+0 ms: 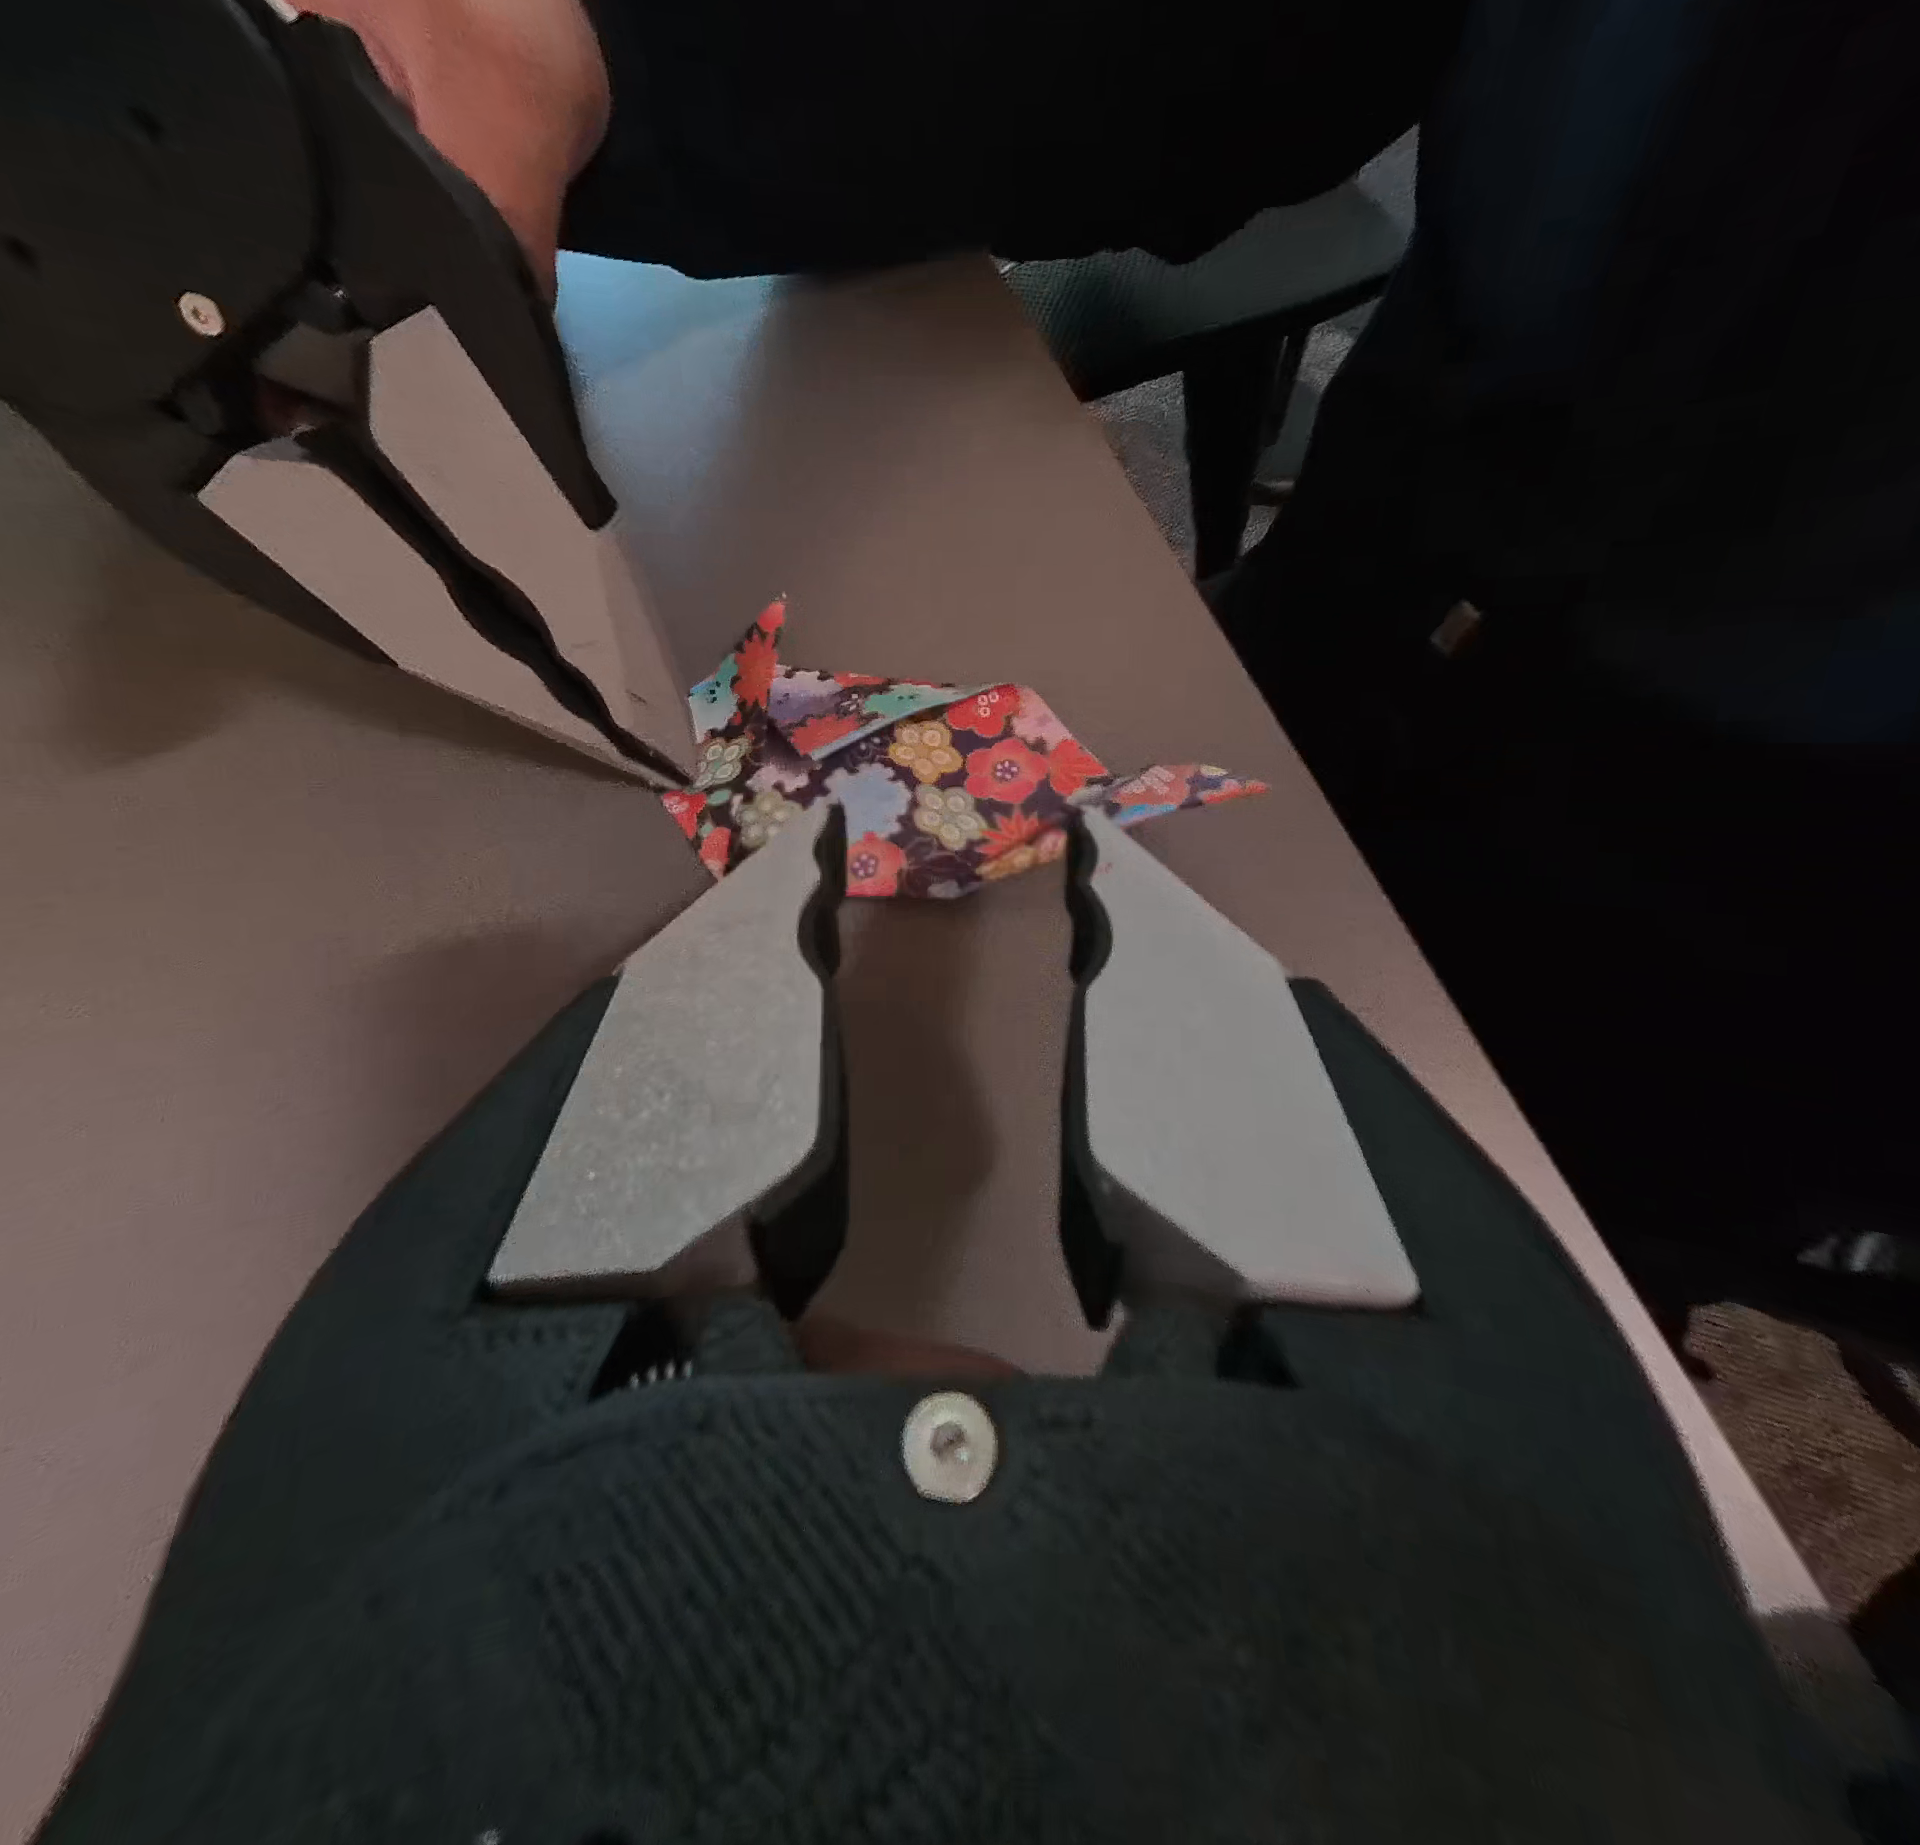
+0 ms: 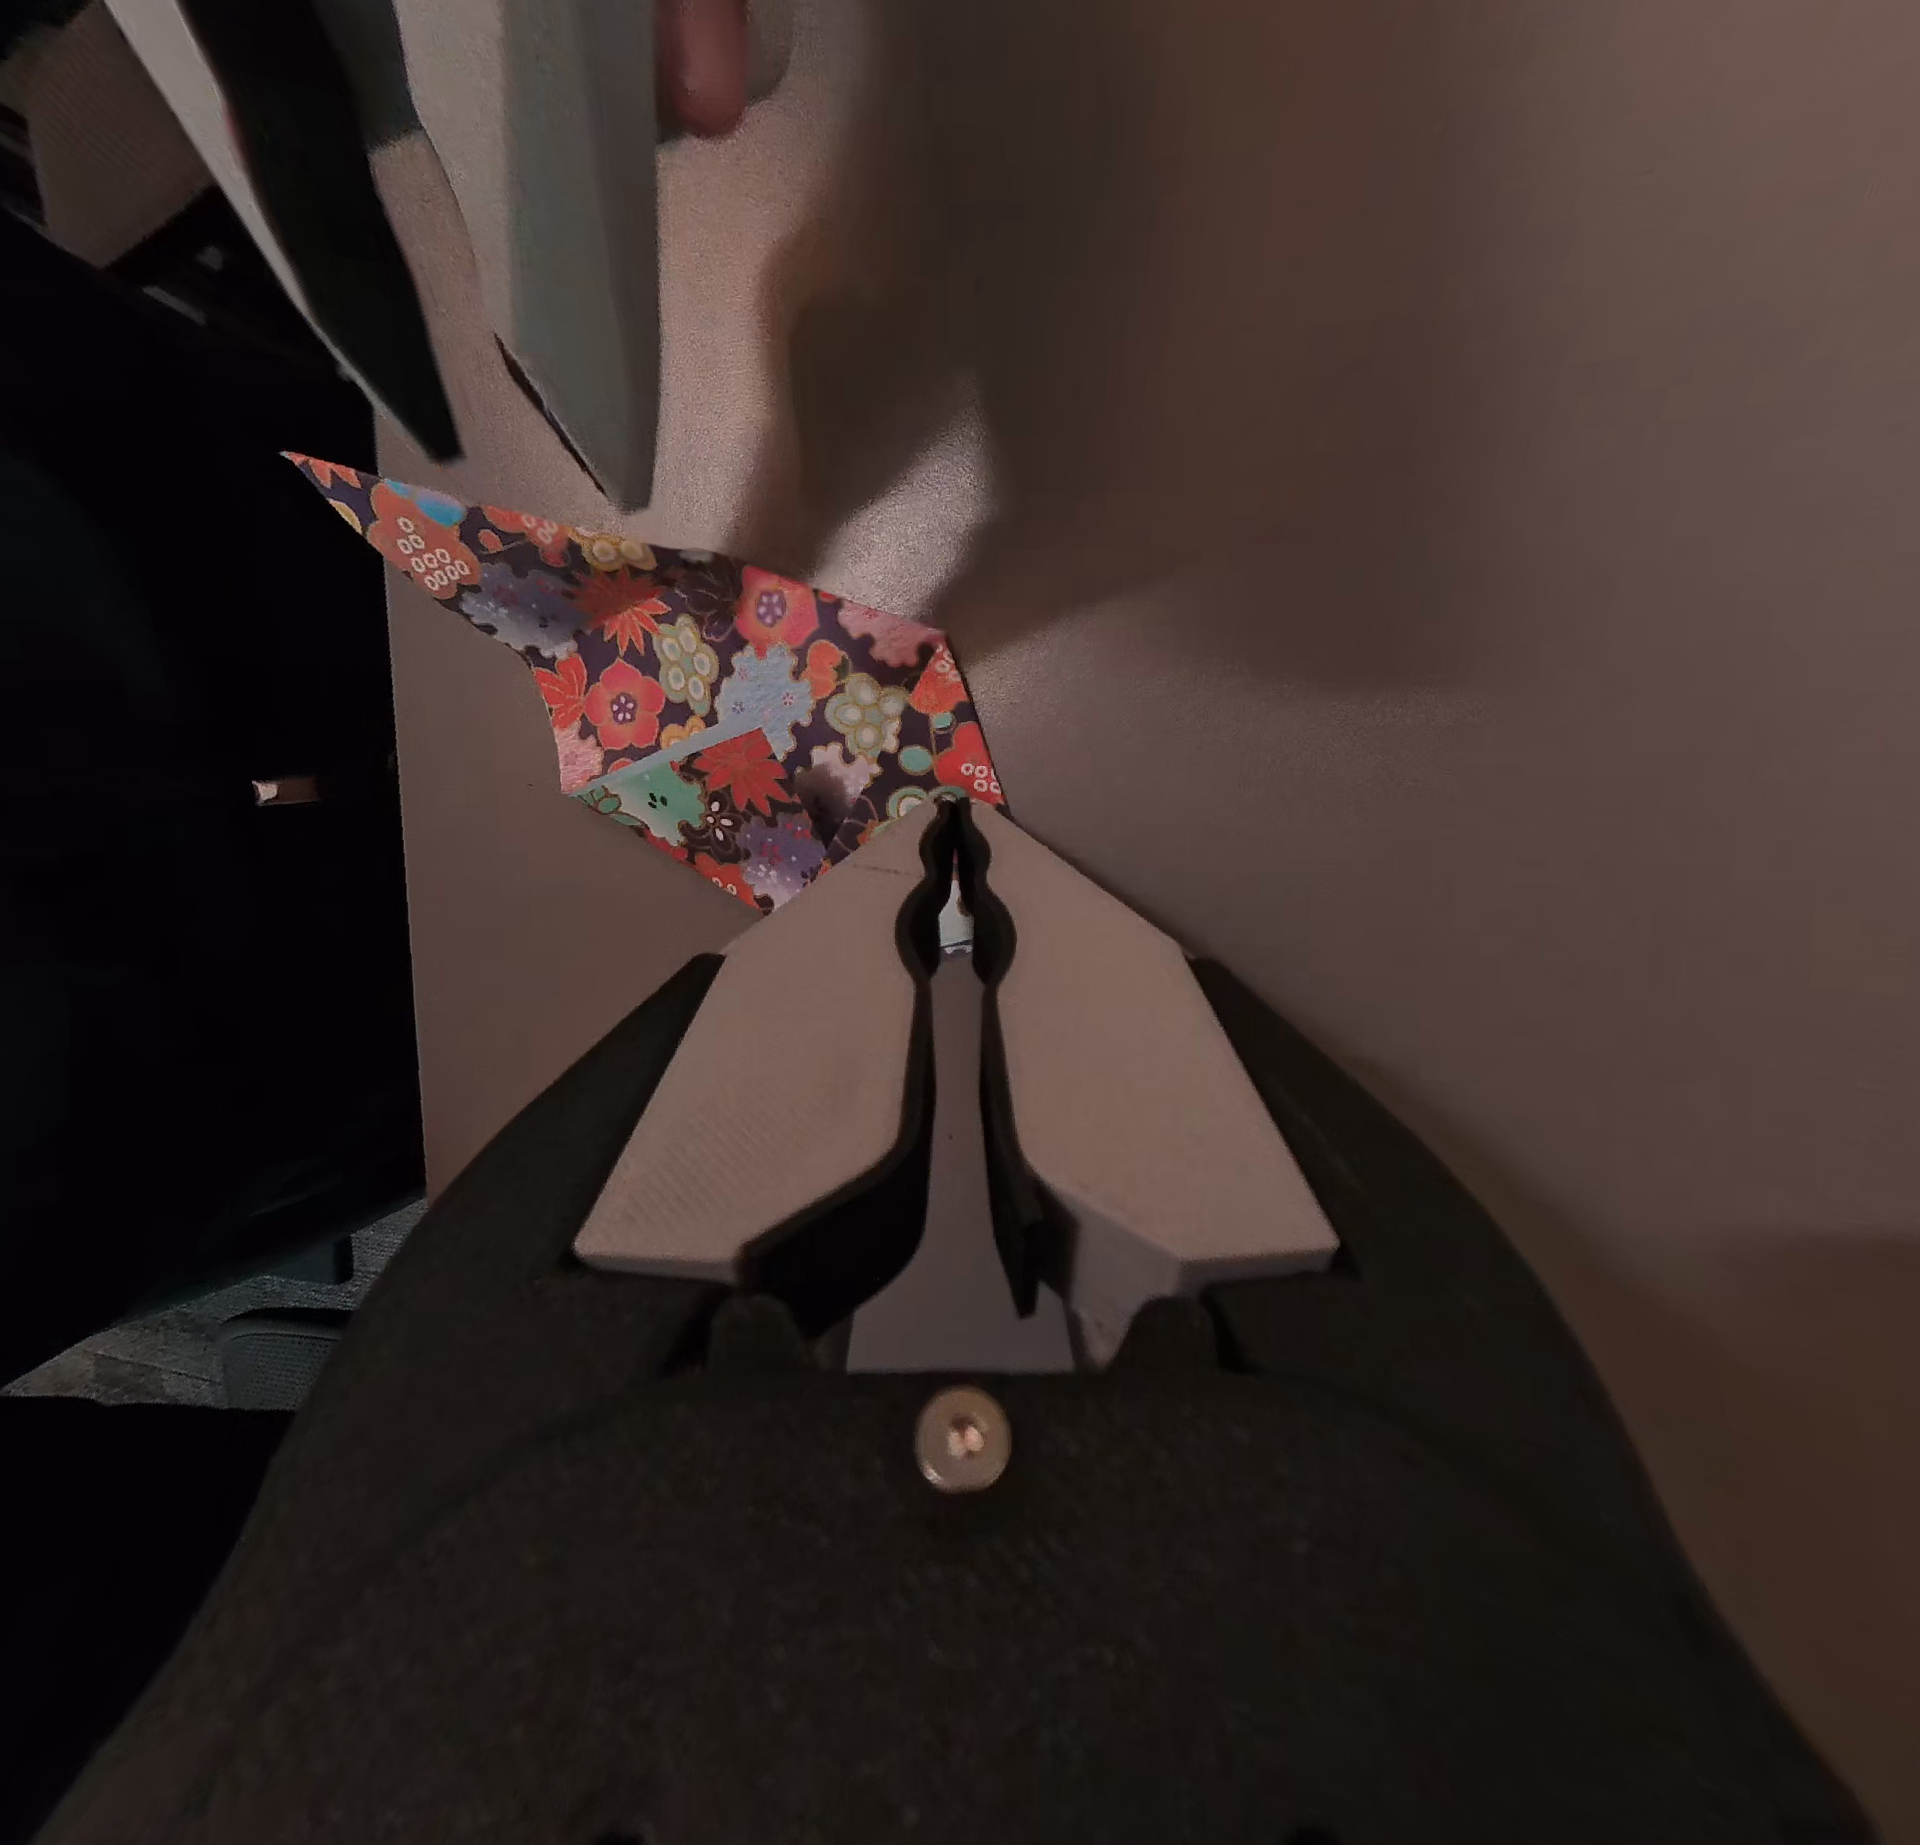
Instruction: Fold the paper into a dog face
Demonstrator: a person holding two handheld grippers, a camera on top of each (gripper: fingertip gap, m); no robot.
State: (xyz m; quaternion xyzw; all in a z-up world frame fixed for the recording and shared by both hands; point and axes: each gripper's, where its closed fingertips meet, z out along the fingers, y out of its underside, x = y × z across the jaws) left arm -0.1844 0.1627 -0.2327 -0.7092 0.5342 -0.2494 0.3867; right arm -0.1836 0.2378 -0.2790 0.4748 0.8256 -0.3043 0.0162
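The floral-patterned paper (image 1: 935, 772), folded into a pointed shape with raised flaps, lies on the grey table (image 1: 312, 964) near its edge. My left gripper (image 1: 956, 829) is open, its fingertips at the paper's near edge, one on each side of the middle. My right gripper (image 1: 673, 772) comes in from the upper left and is shut on the paper's left corner. In the right wrist view the right gripper (image 2: 951, 816) pinches a corner of the paper (image 2: 727, 694). The left gripper (image 2: 540, 465) is blurred above the paper there.
The table's edge (image 1: 1403, 964) runs diagonally close to the right of the paper. Beyond it are a person in dark clothing (image 1: 1039, 81) and a chair (image 1: 1247, 320). A hand (image 1: 468, 60) holds the right gripper. The tips of one gripper are about 9 centimetres away from the tips of the other.
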